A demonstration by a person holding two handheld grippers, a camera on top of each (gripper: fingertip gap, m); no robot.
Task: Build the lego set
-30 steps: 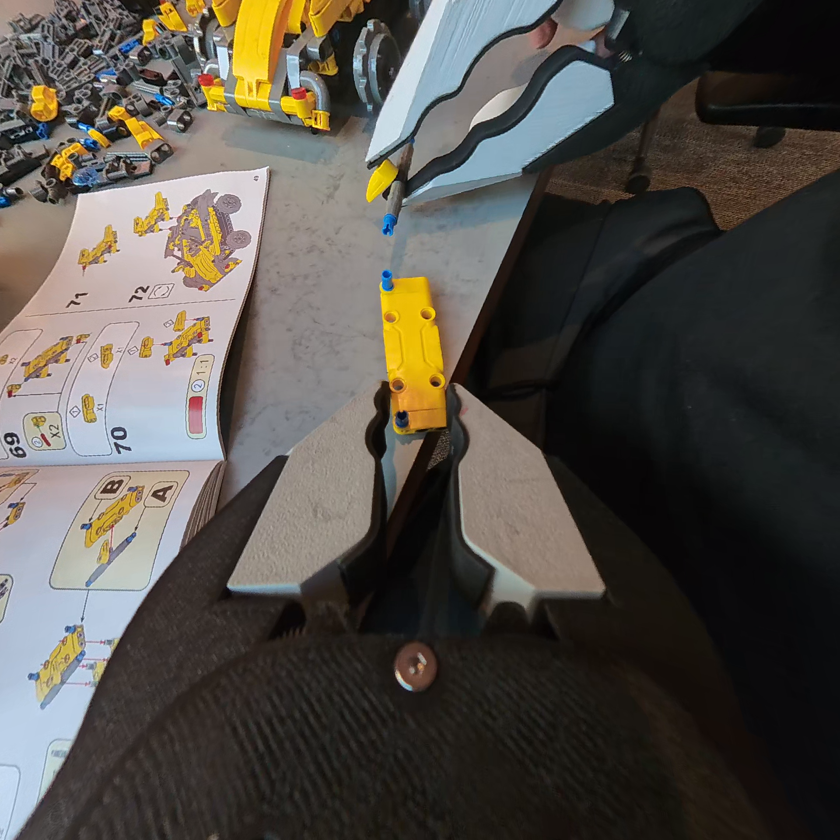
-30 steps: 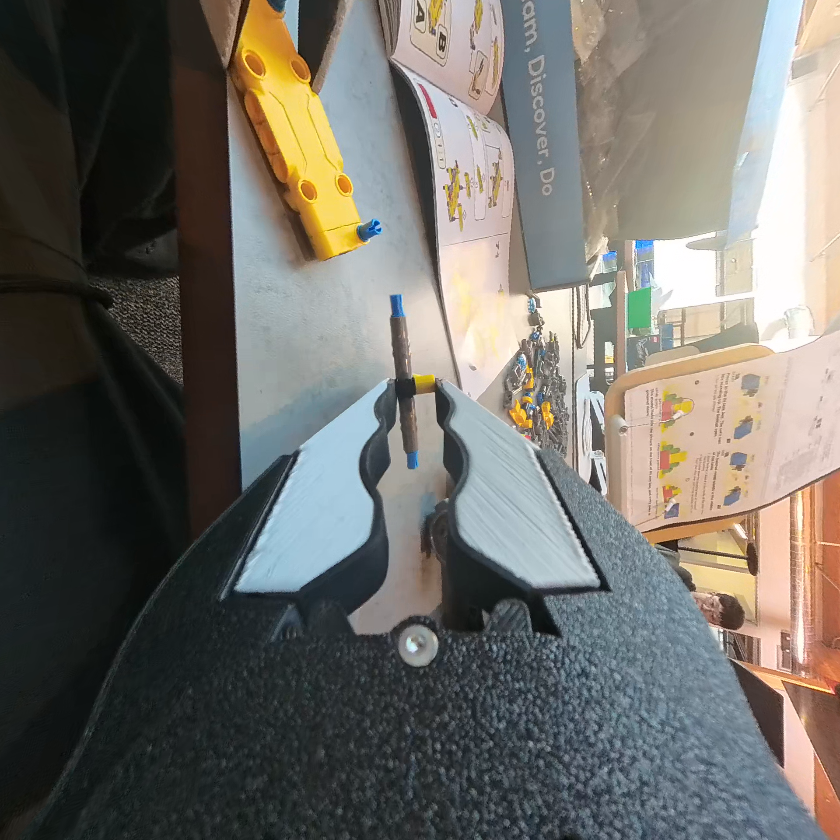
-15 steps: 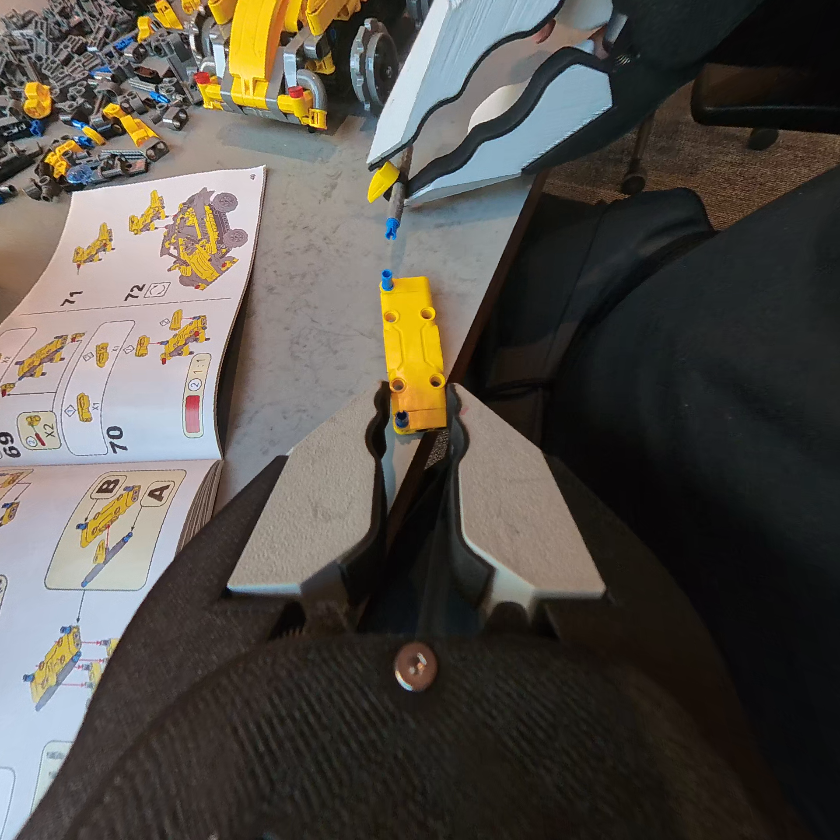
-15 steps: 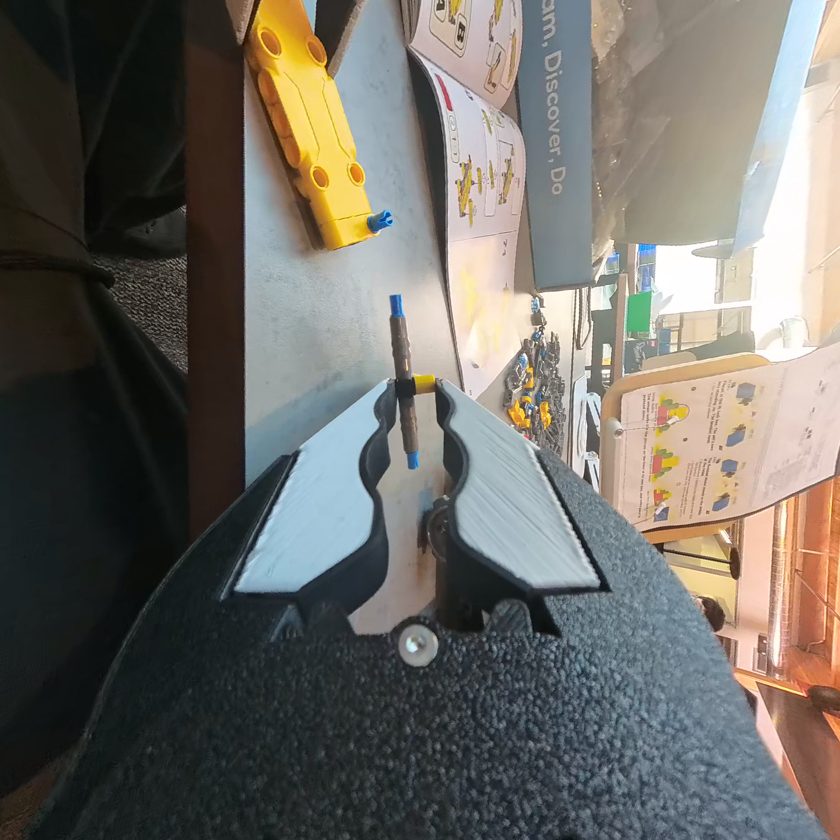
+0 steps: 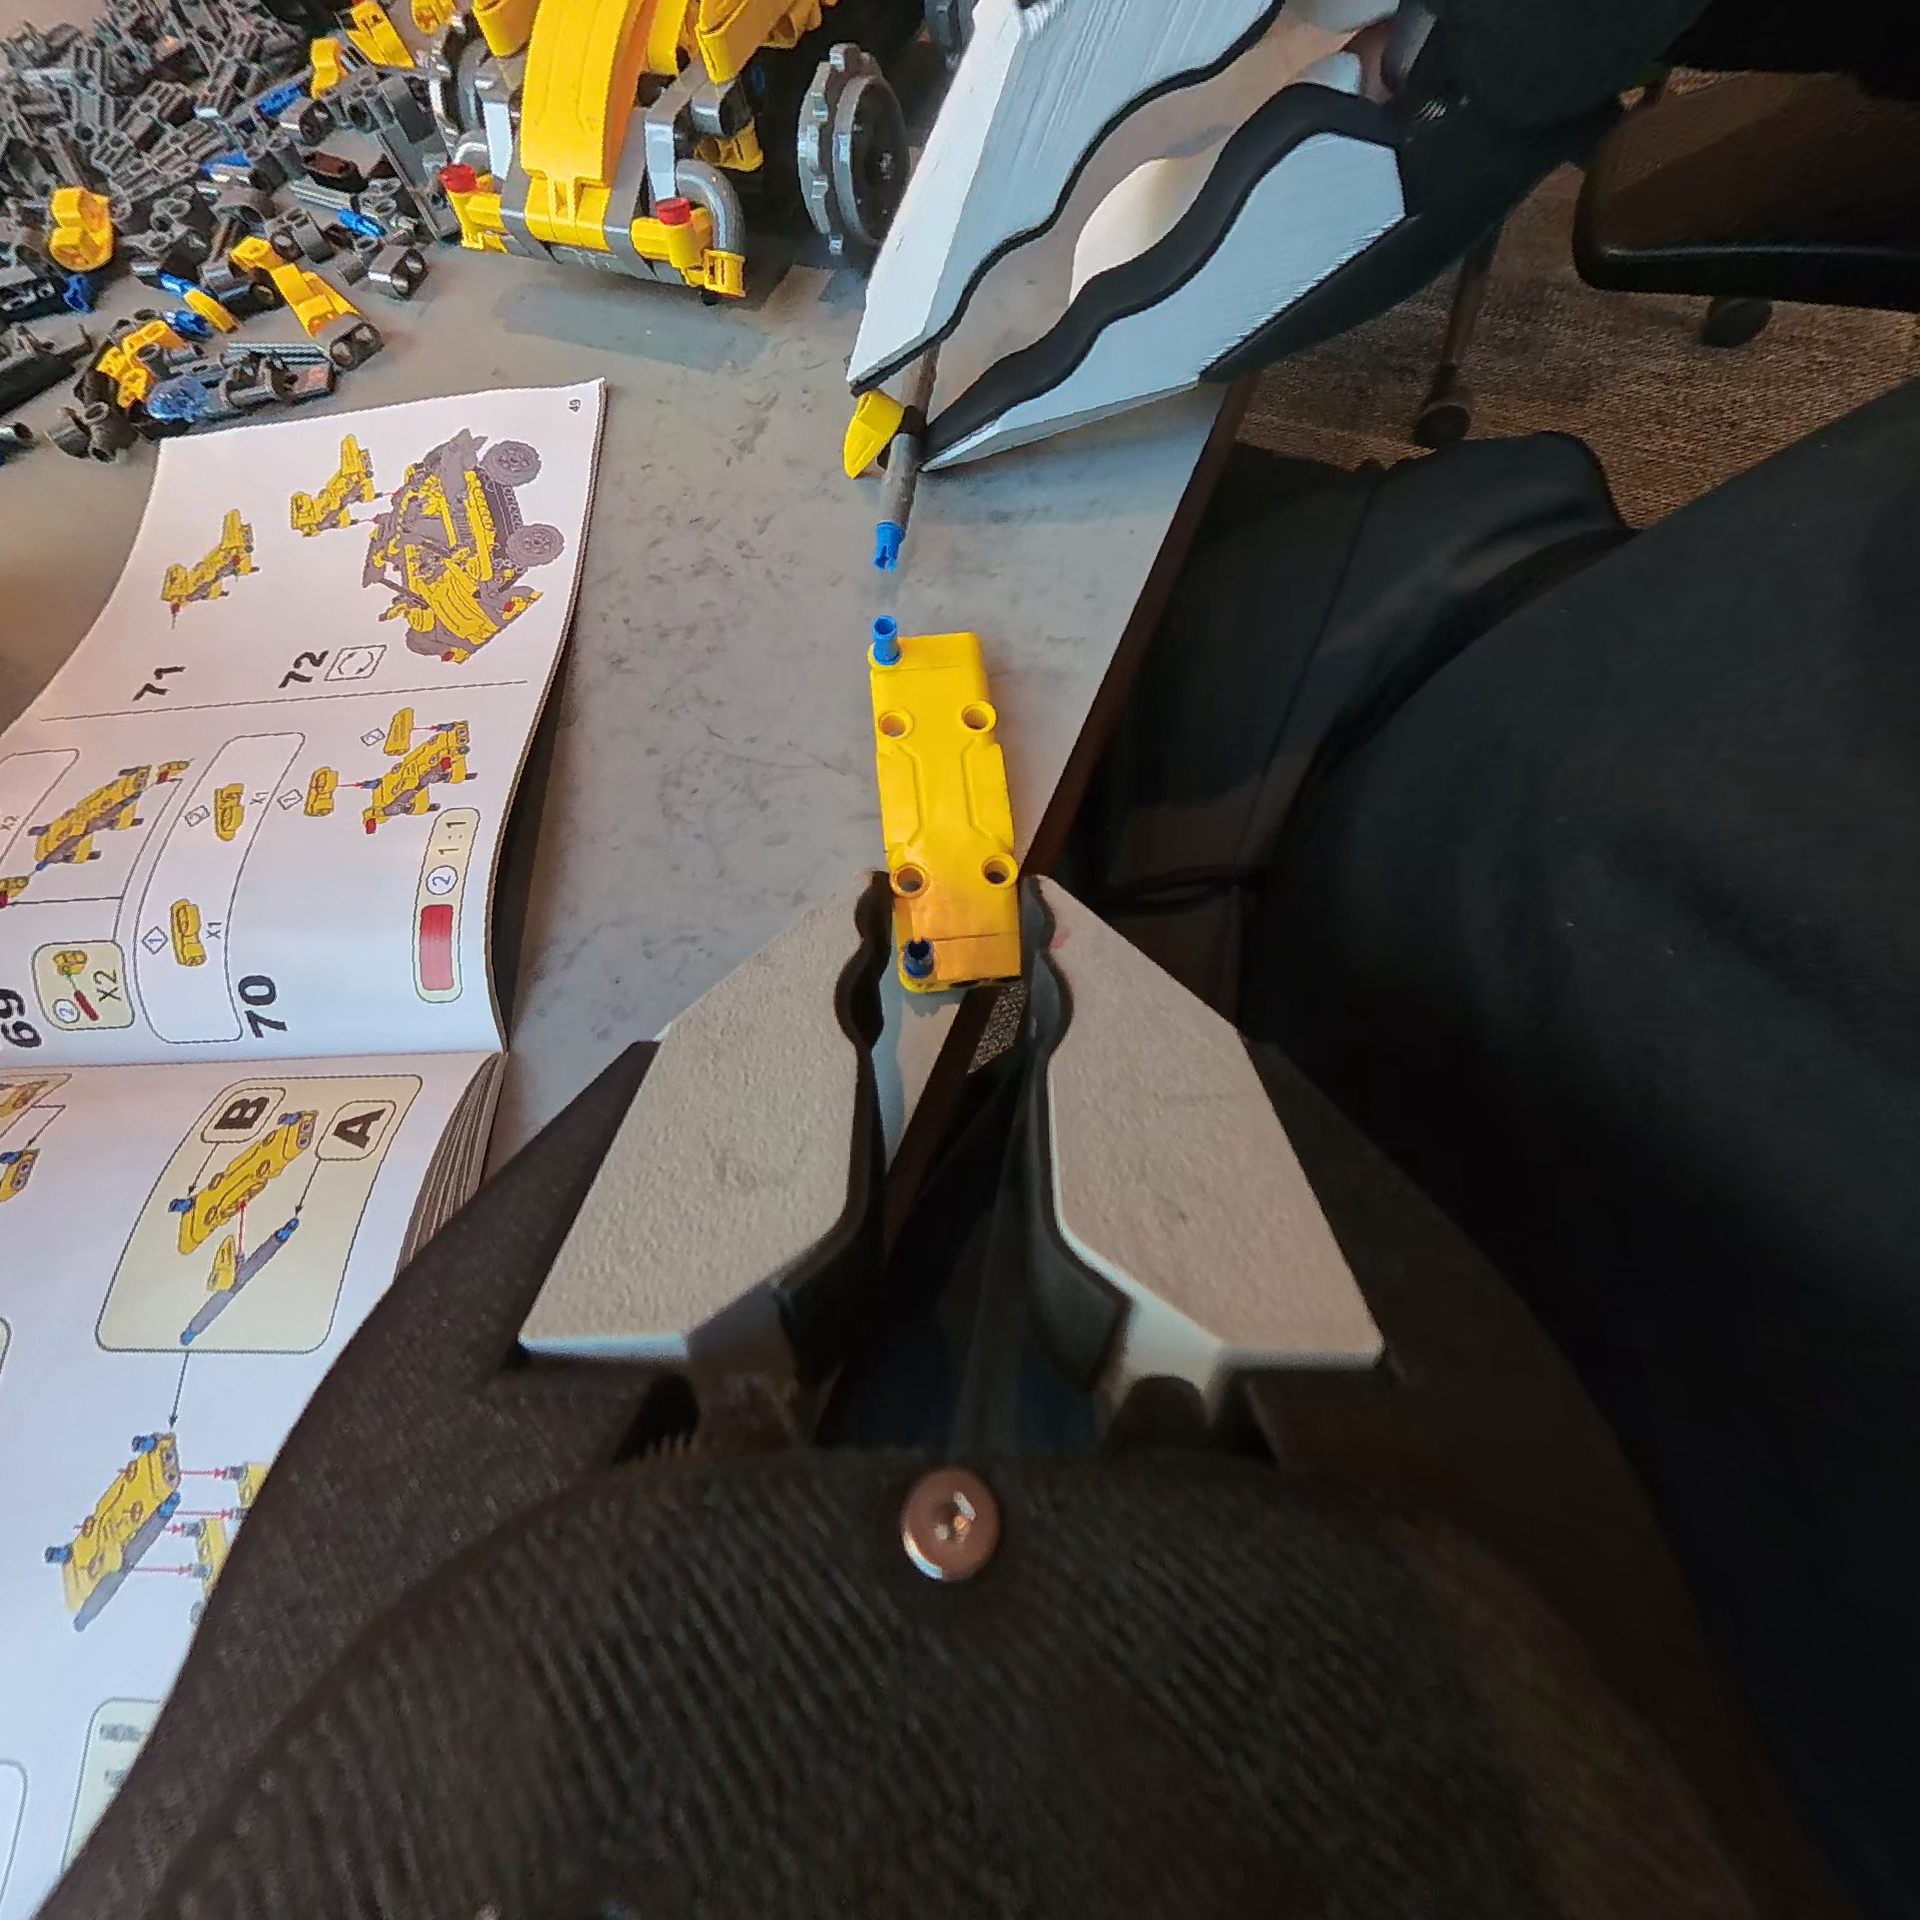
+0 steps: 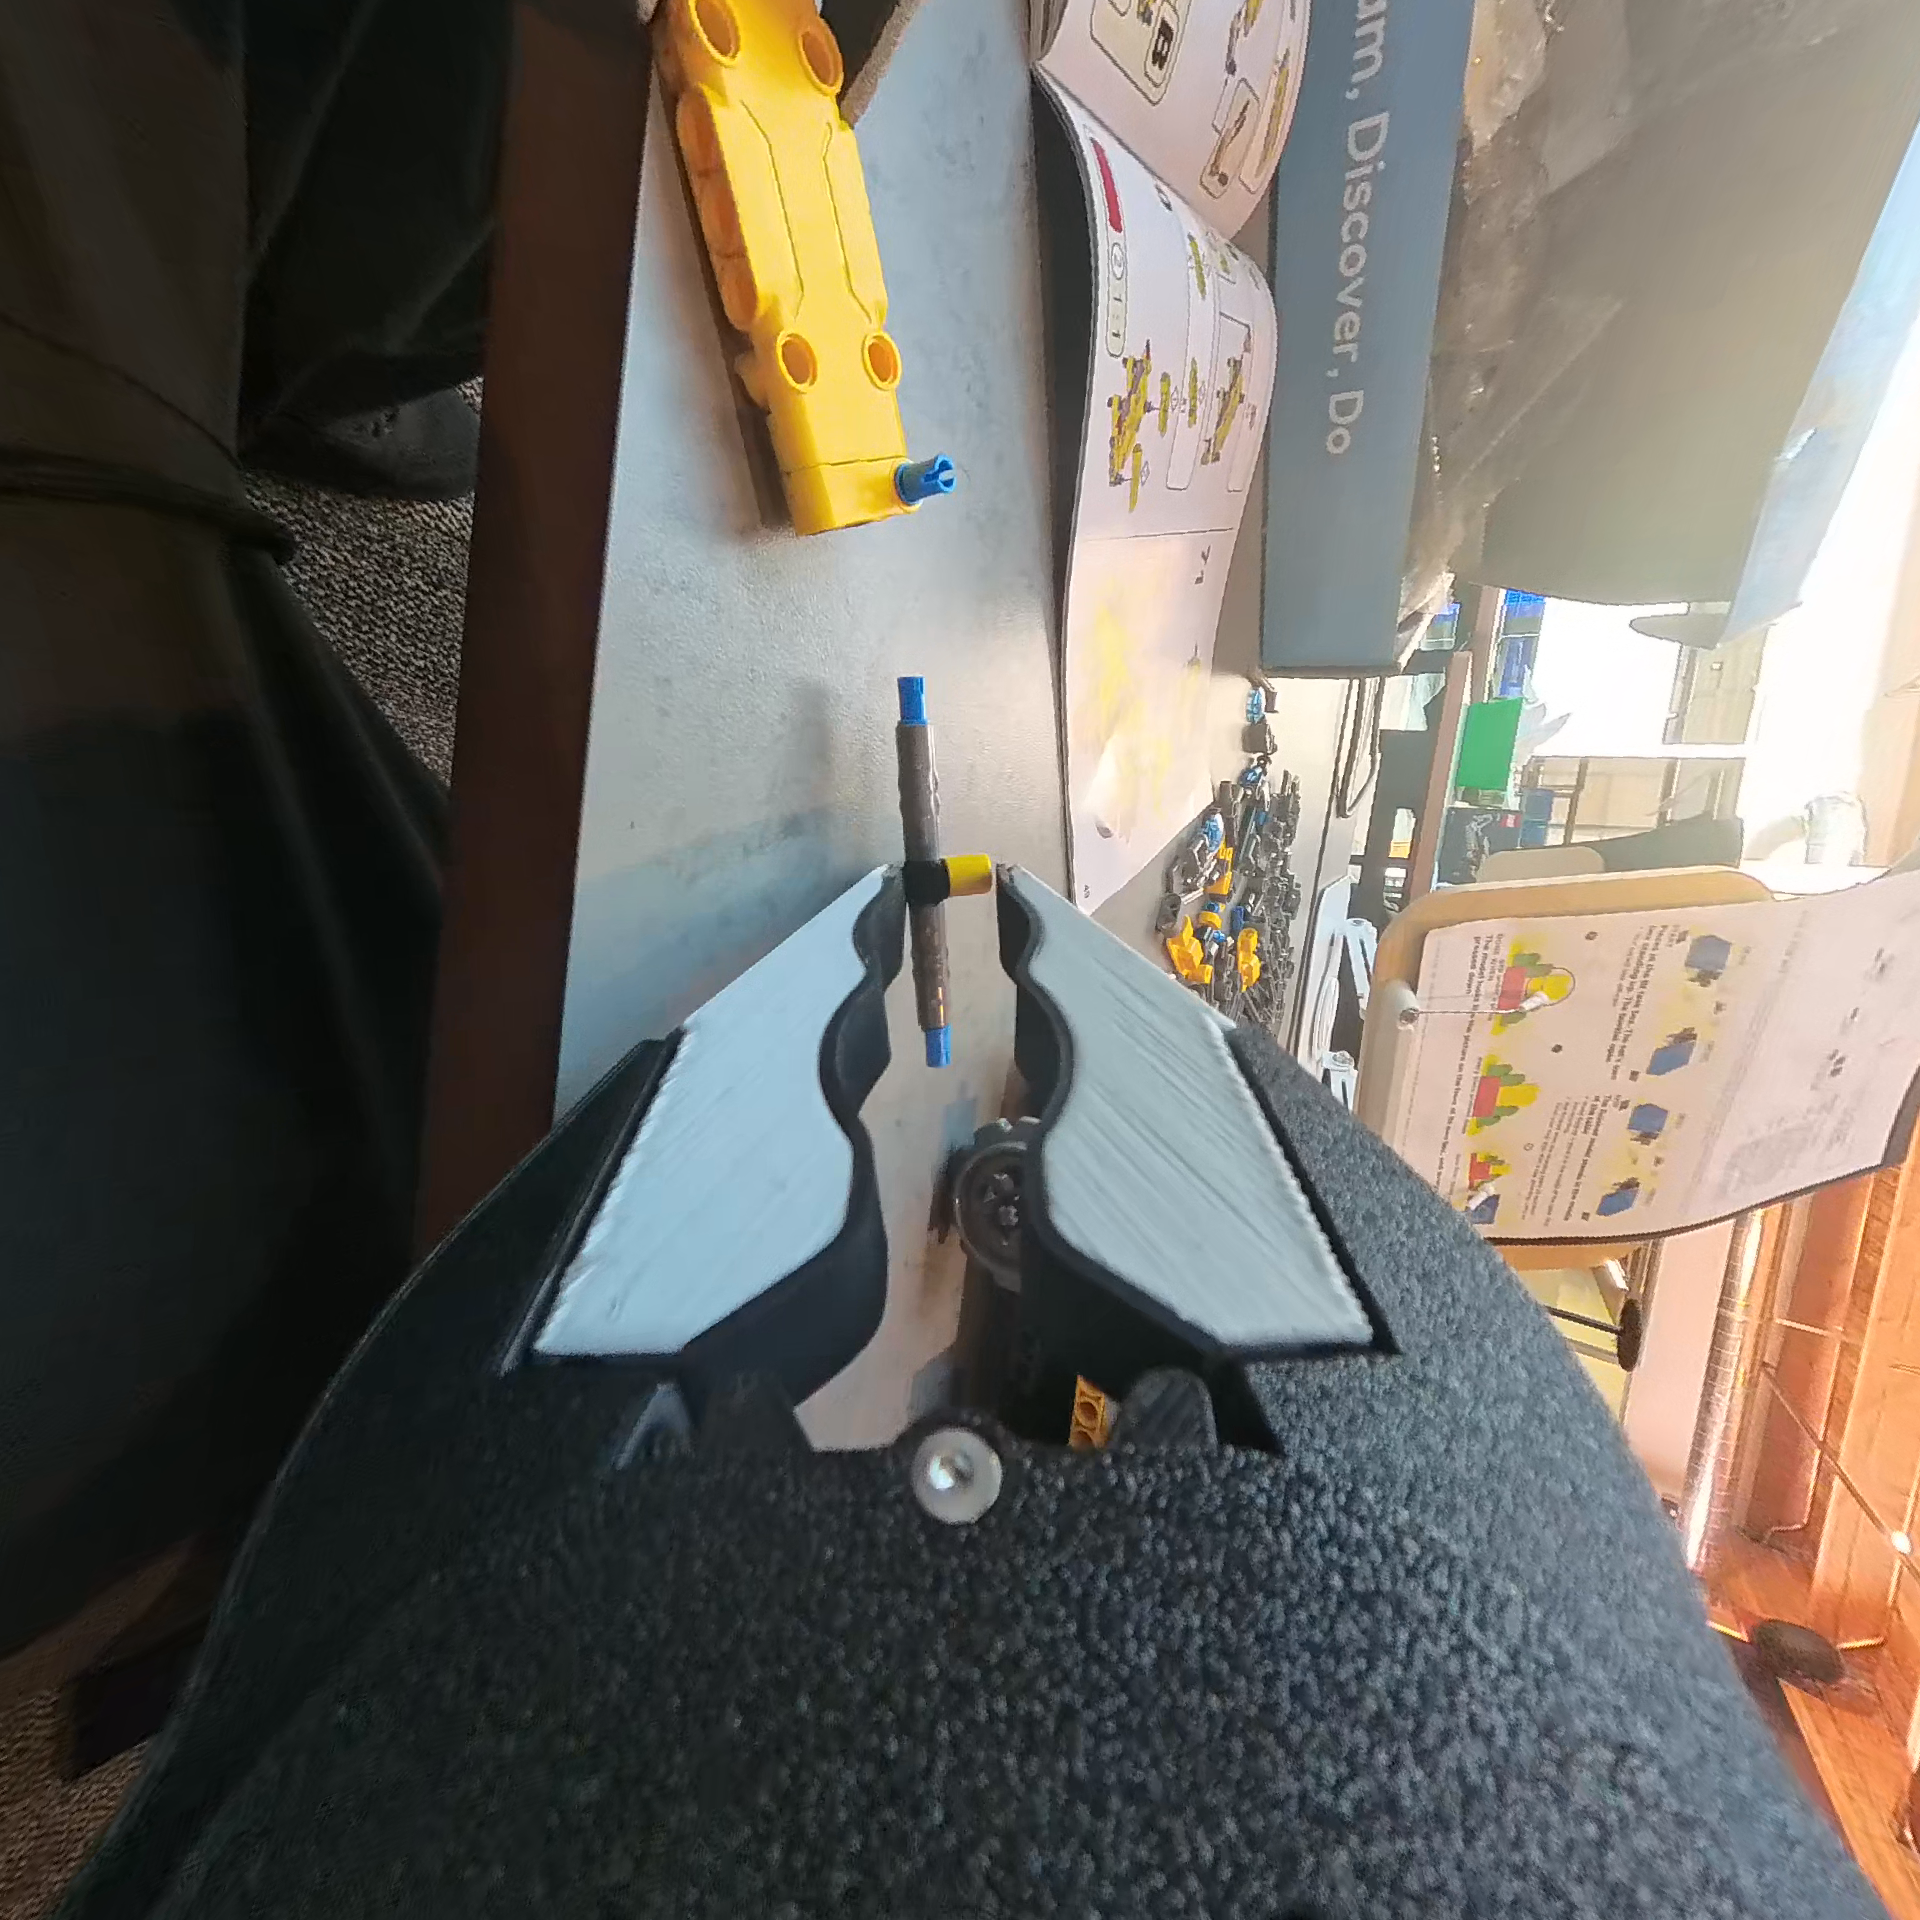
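My left gripper (image 5: 951, 896) is shut on the near end of a long yellow block (image 5: 943, 790) with round holes and a blue pin (image 5: 884, 641) at its far end. The block lies along the grey table's right edge. It also shows in the right wrist view (image 6: 795, 260). My right gripper (image 6: 943, 875) is shut on a thin grey rod (image 6: 923, 821) with blue tips and a small yellow piece (image 6: 968, 875) on its side. In the left wrist view the right gripper (image 5: 902, 426) holds the rod (image 5: 902, 468) pointing at the block's blue pin, a short gap apart.
An open instruction booklet (image 5: 270, 790) lies left of the block. A half-built yellow and grey vehicle (image 5: 623, 135) and a pile of loose small parts (image 5: 166, 229) sit at the far left. The table edge (image 5: 1101, 707) runs beside a person's dark clothing (image 5: 1558, 935). The grippers' ends are close to 11 centimetres from one another.
The right gripper with its rod has drawn slightly closer to the yellow block. The left gripper and the block have hardly moved.
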